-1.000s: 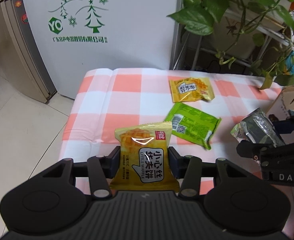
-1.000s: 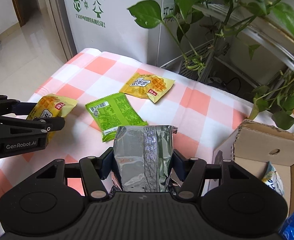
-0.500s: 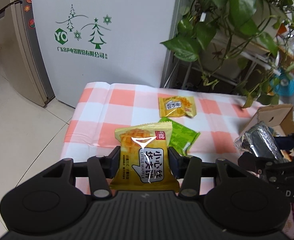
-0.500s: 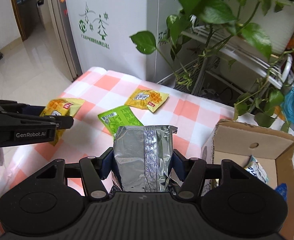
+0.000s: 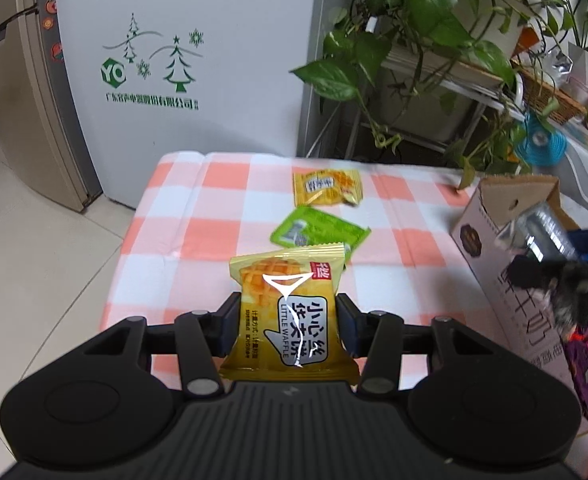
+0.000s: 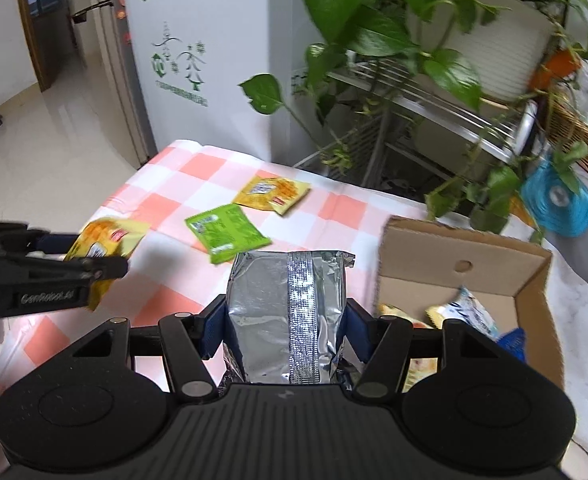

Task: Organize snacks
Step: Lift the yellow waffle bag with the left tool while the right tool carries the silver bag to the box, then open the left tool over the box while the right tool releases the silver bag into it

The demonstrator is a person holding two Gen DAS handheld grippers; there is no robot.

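since each packet is pinched across its width with its top standing free, the left gripper (image 5: 288, 322) clamped on the yellow waffle packet (image 5: 288, 312) and the right gripper (image 6: 286, 326) clamped on the silver foil packet (image 6: 290, 316) can likely drop them straight into the cardboard box (image 6: 463, 254). both hang above the checked tablecloth (image 5: 222, 216). a green packet (image 6: 226, 232) and another yellow packet (image 6: 272, 194) lie there, unsorted.

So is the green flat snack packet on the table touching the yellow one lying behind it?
Apart. In the right wrist view, checked cloth shows between the green packet and the yellow packet.
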